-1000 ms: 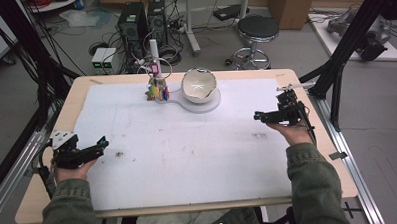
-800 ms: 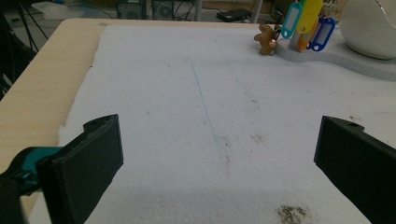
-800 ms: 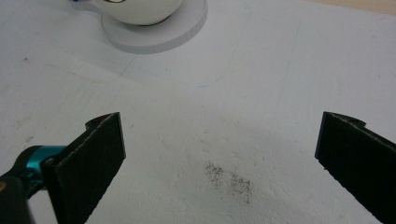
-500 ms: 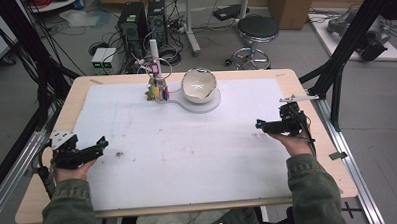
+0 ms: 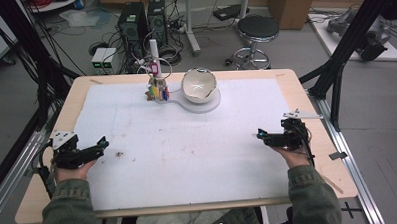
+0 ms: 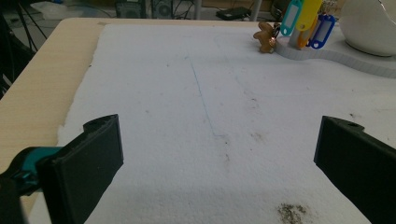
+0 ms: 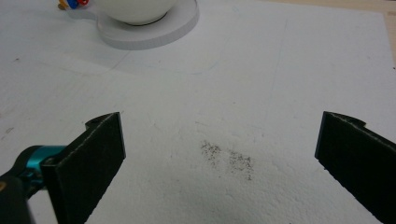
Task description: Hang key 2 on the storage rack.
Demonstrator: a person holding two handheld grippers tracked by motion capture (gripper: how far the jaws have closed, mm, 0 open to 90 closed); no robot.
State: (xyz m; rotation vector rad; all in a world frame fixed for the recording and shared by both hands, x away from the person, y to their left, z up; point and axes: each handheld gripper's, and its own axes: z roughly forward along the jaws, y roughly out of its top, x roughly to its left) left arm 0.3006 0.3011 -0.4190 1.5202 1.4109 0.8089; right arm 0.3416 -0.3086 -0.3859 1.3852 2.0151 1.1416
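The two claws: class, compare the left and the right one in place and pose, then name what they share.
The left claw sits nearer the table's front edge, over the mat's left border; the right claw sits slightly farther forward near the mat's right border. The left claw points right and a little away from the person; the right claw points left, roughly level. Both are held just above the white mat, wide open and empty.

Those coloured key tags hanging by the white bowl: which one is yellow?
The middle key tag is yellow, hanging between a teal tag and a blue tag and partly overlapping them.
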